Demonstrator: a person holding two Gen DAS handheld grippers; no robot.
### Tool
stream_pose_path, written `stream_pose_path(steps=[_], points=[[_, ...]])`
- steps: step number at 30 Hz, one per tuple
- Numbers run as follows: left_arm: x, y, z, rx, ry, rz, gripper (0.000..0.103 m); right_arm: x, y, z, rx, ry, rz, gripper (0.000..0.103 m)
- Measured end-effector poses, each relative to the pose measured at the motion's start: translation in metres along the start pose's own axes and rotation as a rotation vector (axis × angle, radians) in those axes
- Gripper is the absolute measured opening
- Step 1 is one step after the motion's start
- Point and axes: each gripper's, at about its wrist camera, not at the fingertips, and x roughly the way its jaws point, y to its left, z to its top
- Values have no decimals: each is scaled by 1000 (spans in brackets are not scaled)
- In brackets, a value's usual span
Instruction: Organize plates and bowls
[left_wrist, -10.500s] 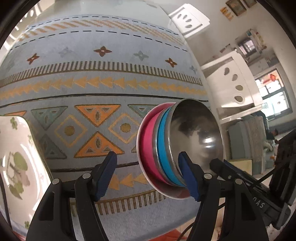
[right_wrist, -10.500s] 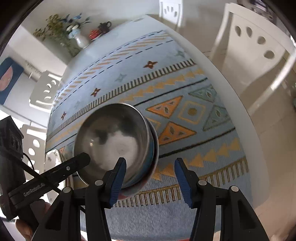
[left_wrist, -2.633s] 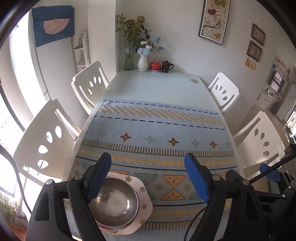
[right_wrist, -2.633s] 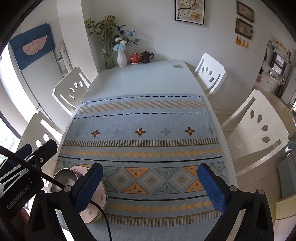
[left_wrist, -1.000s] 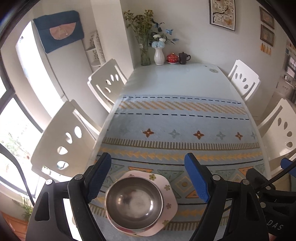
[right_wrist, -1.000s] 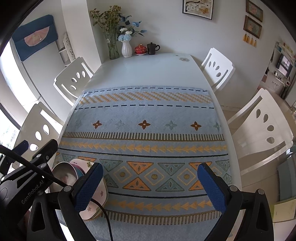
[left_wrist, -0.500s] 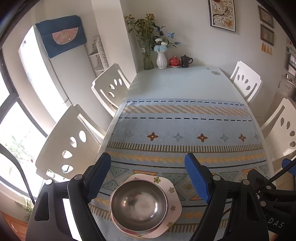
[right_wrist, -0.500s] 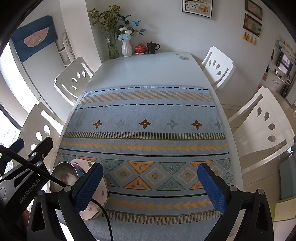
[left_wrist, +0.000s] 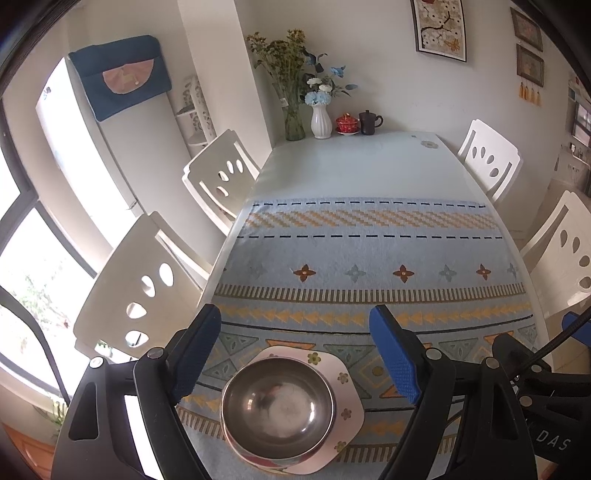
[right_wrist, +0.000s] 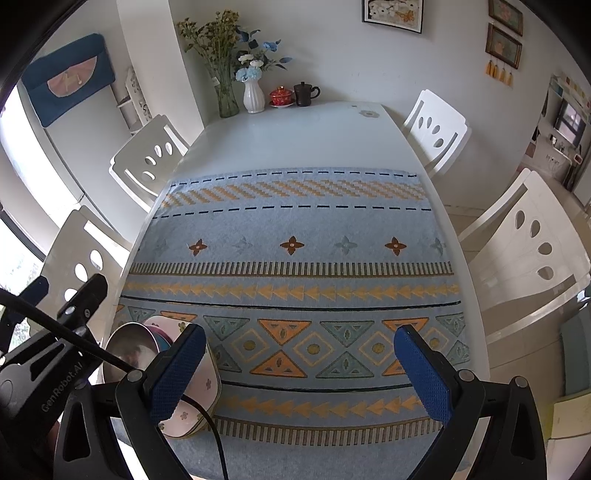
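Both my claws, left (left_wrist: 295, 354) and right (right_wrist: 299, 373), gaped wide, holding nothing. Bowls (left_wrist: 277, 406) sat stacked on the plate (left_wrist: 347, 410) near the table (left_wrist: 354, 166) edge; a careless bump could have tipped them off.

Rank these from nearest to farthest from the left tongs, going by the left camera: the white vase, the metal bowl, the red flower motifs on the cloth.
1. Metal bowl, just below the left tongs, on the flowered plate.
2. Red flower motifs, mid-table.
3. White vase, far end by the wall.
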Motion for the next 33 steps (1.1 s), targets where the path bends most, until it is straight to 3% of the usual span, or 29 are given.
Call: stream_pose_path(steps=[33], points=[[-2, -24, -6, 29, 35, -15, 82, 2, -21, -5, -3, 12, 16, 102]])
